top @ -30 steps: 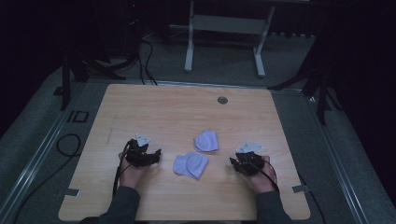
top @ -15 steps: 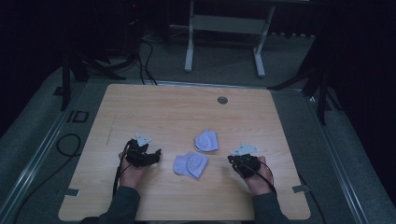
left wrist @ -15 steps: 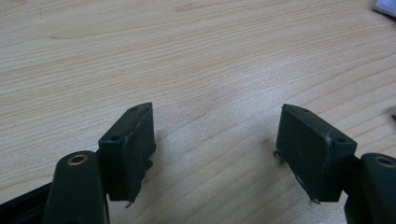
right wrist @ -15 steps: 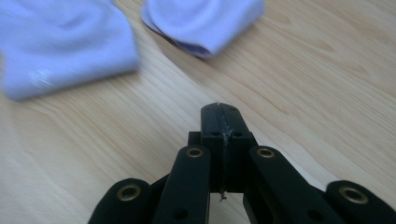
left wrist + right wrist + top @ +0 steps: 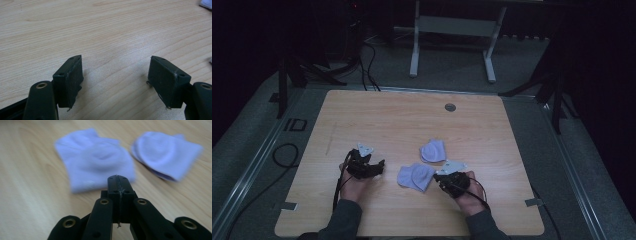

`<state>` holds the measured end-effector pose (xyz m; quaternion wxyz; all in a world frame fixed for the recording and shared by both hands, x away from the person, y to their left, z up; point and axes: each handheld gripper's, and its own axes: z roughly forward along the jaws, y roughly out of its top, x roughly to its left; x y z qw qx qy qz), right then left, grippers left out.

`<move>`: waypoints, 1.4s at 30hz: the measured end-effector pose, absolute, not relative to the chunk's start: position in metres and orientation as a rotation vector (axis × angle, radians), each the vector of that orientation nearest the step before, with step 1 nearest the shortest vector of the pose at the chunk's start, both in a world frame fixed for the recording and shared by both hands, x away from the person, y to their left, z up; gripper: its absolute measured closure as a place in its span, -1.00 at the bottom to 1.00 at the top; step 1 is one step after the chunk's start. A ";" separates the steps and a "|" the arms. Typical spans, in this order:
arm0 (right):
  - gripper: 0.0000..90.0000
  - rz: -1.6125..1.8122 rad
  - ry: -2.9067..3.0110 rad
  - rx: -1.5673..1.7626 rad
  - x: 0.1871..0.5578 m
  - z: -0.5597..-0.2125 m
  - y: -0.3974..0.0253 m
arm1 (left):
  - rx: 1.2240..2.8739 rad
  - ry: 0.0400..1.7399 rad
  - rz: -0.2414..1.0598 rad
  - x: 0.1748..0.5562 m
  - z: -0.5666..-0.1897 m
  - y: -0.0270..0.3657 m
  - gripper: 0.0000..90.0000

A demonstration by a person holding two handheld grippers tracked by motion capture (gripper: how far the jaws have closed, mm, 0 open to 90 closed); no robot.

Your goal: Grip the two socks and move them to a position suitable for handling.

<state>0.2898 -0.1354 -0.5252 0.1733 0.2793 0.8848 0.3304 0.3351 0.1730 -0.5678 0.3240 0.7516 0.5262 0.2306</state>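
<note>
A wooden surface (image 5: 377, 120) seen from above; two pale lilac folded socks lie near its middle; the nearer sock (image 5: 415, 176) sits just beside the right tool (image 5: 443, 178), whose jaws are pressed together on nothing, pointing at it; the farther sock (image 5: 433, 151) lies just beyond; the left tool (image 5: 377, 167), jaws spread apart, rests over bare wood, apart from both.

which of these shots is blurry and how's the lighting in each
High view: dim, the surroundings nearly black, with the table lit. Left gripper view: bright and sharp, a soft sheen on the wood grain between the open left gripper. Right gripper view: the shut right gripper is crisp, but both socks, near one and far one, are smeared and soft.
</note>
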 end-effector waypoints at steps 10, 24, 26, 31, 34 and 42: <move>1.00 0.914 2.595 0.692 0.277 -0.540 -0.102 | 1.968 1.380 0.604 0.335 -0.568 0.173 -0.37; 1.00 0.850 2.648 0.740 0.284 -0.547 -0.121 | 1.979 1.378 0.599 0.334 -0.567 0.172 -0.36; 1.00 0.853 2.647 0.754 0.285 -0.547 -0.126 | 1.978 1.378 0.599 0.334 -0.567 0.172 -0.36; 0.99 0.852 2.653 0.806 0.288 -0.547 -0.135 | 1.979 1.378 0.599 0.334 -0.567 0.172 -0.36; 0.98 0.836 2.652 0.820 0.287 -0.546 -0.136 | 1.977 1.379 0.600 0.334 -0.567 0.172 -0.37; 0.94 0.863 2.601 0.846 0.283 -0.538 -0.130 | 1.978 1.379 0.602 0.334 -0.567 0.172 -0.36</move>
